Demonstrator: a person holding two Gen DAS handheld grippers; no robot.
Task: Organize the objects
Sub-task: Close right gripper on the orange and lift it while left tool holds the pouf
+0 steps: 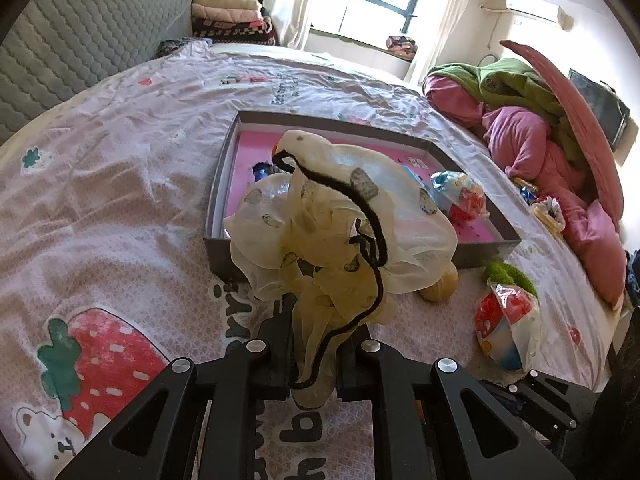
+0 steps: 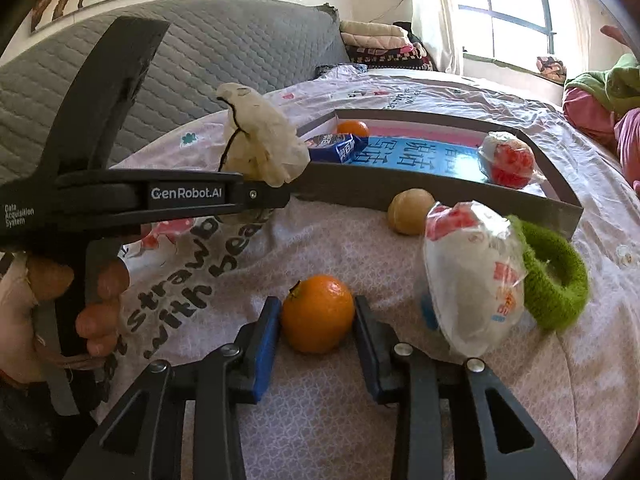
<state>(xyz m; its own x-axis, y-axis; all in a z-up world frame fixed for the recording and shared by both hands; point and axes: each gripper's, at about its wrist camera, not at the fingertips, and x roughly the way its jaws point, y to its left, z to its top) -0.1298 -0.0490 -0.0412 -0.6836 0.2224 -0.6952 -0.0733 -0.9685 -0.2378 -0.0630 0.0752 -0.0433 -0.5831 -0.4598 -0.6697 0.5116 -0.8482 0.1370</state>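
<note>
My left gripper (image 1: 316, 320) is shut on a cream sheer scrunchie (image 1: 340, 216) with a black cord, held above the bed in front of the grey tray (image 1: 224, 184); it also shows in the right wrist view (image 2: 260, 144). My right gripper (image 2: 316, 316) stands around an orange (image 2: 318, 314) on the bedspread, both pads (image 2: 266, 332) touching its sides. A wrapped snack ball (image 2: 472, 280), a green scrunchie (image 2: 556, 280) and a tan ball (image 2: 410, 211) lie near the tray. Inside the tray are another orange (image 2: 352, 128), a blue packet (image 2: 336, 147) and a wrapped red ball (image 2: 508, 160).
The bed has a strawberry-print cover (image 1: 120, 184) and a grey quilted headboard (image 1: 80, 36). Pink and green bedding (image 1: 532, 128) is piled at the right. Folded blankets (image 1: 228, 12) sit by the window. A small packet (image 1: 548, 208) lies near the pink bedding.
</note>
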